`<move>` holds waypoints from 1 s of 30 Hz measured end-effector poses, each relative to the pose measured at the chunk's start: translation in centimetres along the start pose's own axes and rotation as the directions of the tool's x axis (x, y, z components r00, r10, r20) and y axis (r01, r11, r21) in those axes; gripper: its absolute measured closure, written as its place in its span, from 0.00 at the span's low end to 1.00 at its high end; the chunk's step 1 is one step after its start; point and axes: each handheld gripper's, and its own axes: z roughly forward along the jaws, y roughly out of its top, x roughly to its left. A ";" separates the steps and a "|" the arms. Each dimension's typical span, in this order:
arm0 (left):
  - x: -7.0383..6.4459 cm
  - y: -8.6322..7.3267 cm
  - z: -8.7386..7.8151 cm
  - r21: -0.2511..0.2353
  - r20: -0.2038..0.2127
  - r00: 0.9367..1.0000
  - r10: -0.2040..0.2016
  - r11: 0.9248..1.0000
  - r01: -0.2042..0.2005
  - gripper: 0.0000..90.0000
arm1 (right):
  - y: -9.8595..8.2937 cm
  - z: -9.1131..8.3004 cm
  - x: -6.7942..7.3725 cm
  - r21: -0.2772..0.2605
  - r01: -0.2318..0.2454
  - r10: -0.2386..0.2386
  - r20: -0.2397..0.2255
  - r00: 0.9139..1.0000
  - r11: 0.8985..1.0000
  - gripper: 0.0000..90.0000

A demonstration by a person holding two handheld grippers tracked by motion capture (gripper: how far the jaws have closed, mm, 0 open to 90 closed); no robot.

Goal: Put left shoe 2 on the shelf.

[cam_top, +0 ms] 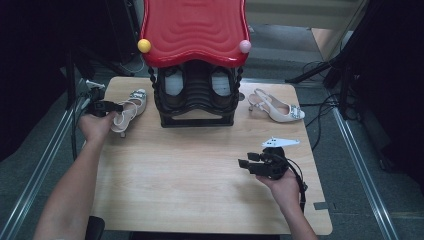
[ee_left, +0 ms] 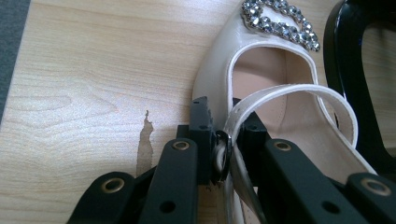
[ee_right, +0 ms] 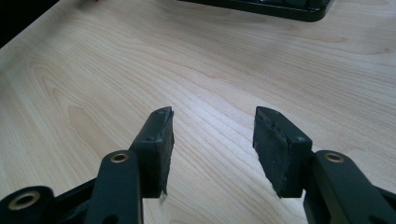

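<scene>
Left gripper view, glossy cream slingback shoe [ee_left: 275, 93] with rhinestone buckle, left gripper [ee_left: 224, 140] fingers pinching its thin strap [ee_left: 299, 91], right gripper [ee_right: 212, 140] fingers spread over pale woodgrain tabletop [ee_right: 140, 56].

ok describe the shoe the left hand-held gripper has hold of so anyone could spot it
Find the black rack under the red top. Left of it on the table lies a cream slingback shoe, strap pinched by the left hand-held gripper. Its twin, right of the rack, lies untouched.

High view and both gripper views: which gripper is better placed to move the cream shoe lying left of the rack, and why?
The left gripper. Its jaws are already shut on the strap of the cream shoe beside the shoe rack. The right gripper hangs open over bare table, far from that shoe.
</scene>
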 end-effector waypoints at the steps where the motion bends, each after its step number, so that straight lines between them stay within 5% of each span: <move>1: 0.0 -0.1 -0.2 -0.017 -0.004 1.000 0.002 1.000 -0.002 0.90 | 0.0 0.0 0.0 0.003 0.001 -0.001 0.001 1.000 1.000 0.55; 20: -0.2 -0.3 -1.9 -0.073 0.080 0.994 -0.078 0.994 0.084 0.90 | 0.3 0.6 0.1 0.015 0.024 -0.024 -0.011 1.000 1.000 0.55; 30: -1.1 0.8 -4.4 -0.101 0.101 0.992 -0.070 0.992 0.080 0.90 | 0.9 1.0 0.0 0.021 0.026 -0.025 -0.017 1.000 0.999 0.55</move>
